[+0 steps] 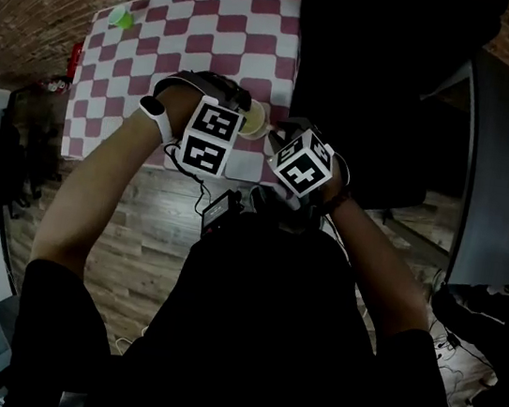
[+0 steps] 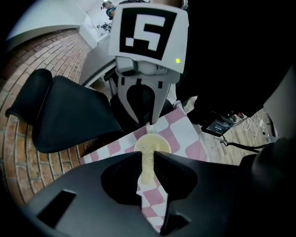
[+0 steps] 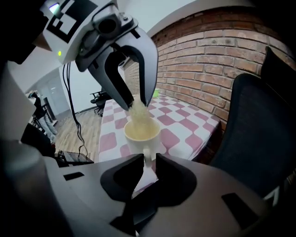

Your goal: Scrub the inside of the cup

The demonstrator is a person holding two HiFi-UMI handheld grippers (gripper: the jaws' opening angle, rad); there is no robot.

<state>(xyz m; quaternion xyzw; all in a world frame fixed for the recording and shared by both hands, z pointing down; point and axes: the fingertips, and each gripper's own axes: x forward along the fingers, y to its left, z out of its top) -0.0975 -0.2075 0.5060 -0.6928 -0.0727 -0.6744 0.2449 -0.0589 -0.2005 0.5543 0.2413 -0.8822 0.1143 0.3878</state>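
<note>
Cup [image 3: 142,131] on checked table [image 3: 187,121] near its corner | right gripper [image 3: 147,160] pinched narrow on the handle [image 3: 146,151] | left gripper [image 2: 147,157] nearly closed on a sponge [image 3: 138,115] dipped inside | risk: hard scrubbing twists cup off handle grip, tipping it over the edge

The head view looks steeply down from above and behind the left gripper [image 1: 244,128] and right gripper [image 1: 272,137], while the two gripper views ride close behind their own jaws, facing one another across the cup [image 3: 141,134], which, with the checked cloth [image 1: 214,31] beneath it, all three share.
</note>
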